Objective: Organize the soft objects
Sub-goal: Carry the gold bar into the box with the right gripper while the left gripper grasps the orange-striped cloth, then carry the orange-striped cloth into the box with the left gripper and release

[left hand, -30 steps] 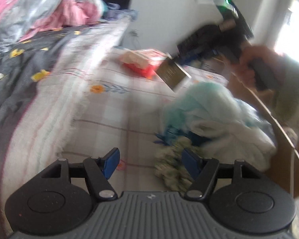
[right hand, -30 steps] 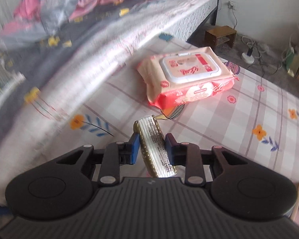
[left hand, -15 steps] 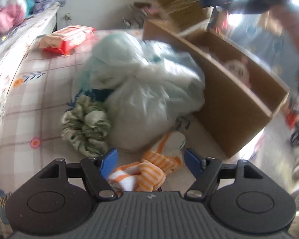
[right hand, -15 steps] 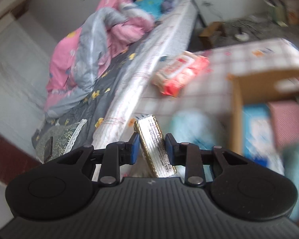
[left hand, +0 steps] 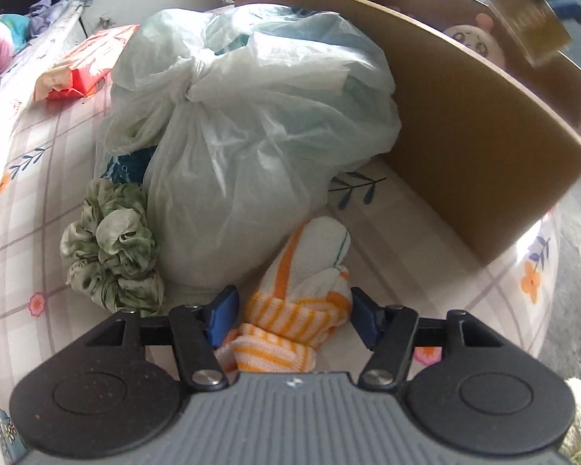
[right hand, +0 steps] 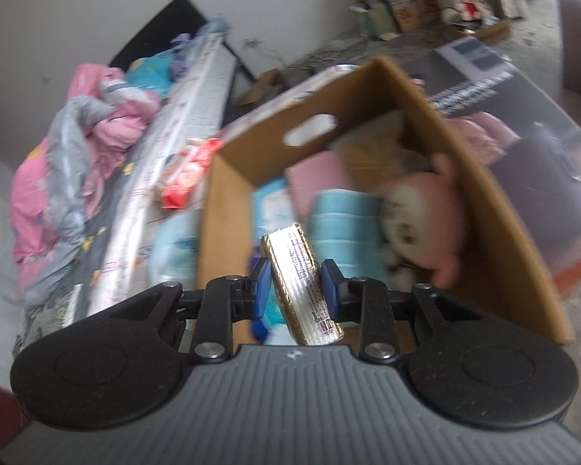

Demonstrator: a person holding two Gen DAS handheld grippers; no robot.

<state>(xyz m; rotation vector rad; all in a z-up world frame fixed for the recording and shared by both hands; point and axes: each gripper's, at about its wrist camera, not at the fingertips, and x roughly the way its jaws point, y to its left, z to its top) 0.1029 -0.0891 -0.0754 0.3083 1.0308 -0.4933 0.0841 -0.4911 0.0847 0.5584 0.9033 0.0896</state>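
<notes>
Beside the bed, my right gripper [right hand: 295,288] holds a gold packet [right hand: 298,271] clamped over the part-filled cardboard box [right hand: 484,178], while my left gripper [left hand: 290,310] has its fingers apart around the orange-striped sock [left hand: 302,294], bag [left hand: 244,124] and scrunchie [left hand: 112,248] unsorted.

White wall [right hand: 77,19]; bed [right hand: 108,178] with rumpled pink-grey bedding; grey littered floor [right hand: 329,50]; daylight.

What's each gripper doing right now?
Left gripper: open around the striped sock.
Right gripper: shut on the gold packet, above the box.

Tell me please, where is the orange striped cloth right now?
In the left wrist view, the orange striped cloth lies on the checked sheet between the open fingers of the left gripper, just below the knotted plastic bag.
</notes>
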